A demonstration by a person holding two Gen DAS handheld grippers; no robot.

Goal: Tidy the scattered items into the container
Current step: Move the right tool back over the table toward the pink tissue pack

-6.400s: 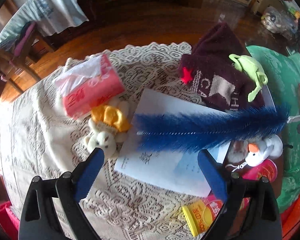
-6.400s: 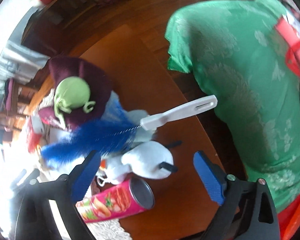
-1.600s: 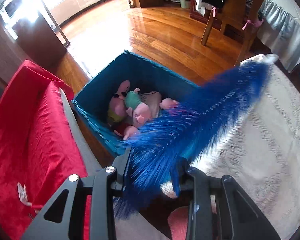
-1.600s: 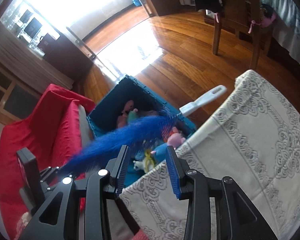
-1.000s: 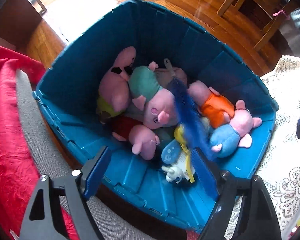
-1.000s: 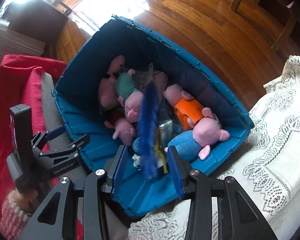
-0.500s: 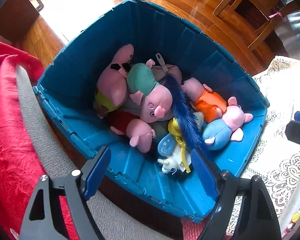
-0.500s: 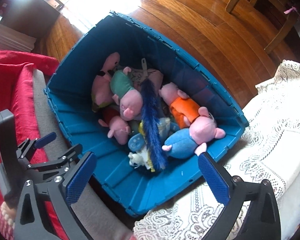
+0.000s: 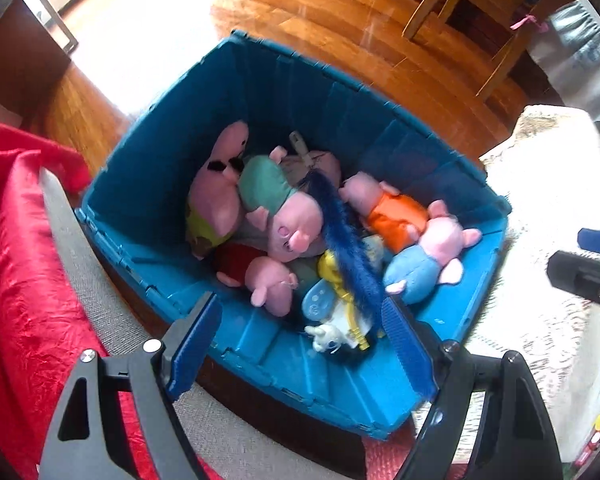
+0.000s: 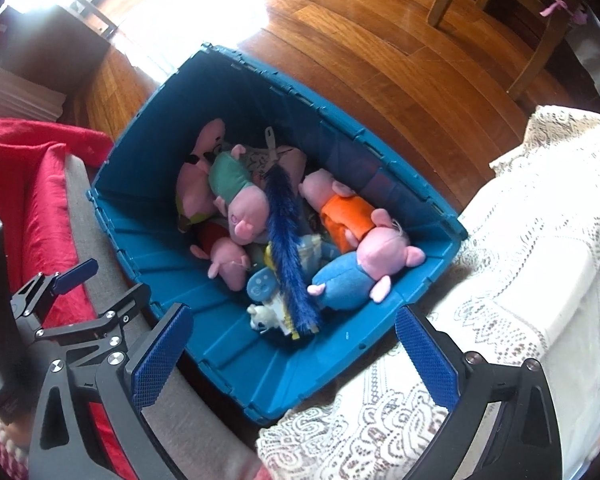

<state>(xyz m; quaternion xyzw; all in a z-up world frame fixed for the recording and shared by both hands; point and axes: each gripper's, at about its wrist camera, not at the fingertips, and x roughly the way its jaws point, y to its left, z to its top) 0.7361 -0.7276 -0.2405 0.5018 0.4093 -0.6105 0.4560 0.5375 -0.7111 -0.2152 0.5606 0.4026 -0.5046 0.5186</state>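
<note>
The blue feathery brush (image 9: 348, 248) (image 10: 286, 240) lies loose in the blue bin (image 9: 160, 160) (image 10: 148, 152), across several plush pigs (image 9: 296, 224) (image 10: 248, 208). Its pale handle points to the far wall. My left gripper (image 9: 300, 312) hangs open above the bin's near edge, nothing between its pads. My right gripper (image 10: 292, 318) stands wide open above the bin's near corner and the table edge, and it too holds nothing. In the right wrist view the left gripper (image 10: 104, 292) shows at the lower left.
A lace-covered table (image 9: 560, 184) (image 10: 540, 240) borders the bin on the right. A red cloth (image 9: 16, 264) (image 10: 40, 184) over a grey cushion (image 9: 72, 240) lies to the left. Wooden floor (image 10: 360, 40) and chair legs (image 9: 452, 0) are beyond.
The right jaws went from narrow around the brush to wide open, and the brush now rests in the bin. Both grippers rose, so the bin looks smaller.
</note>
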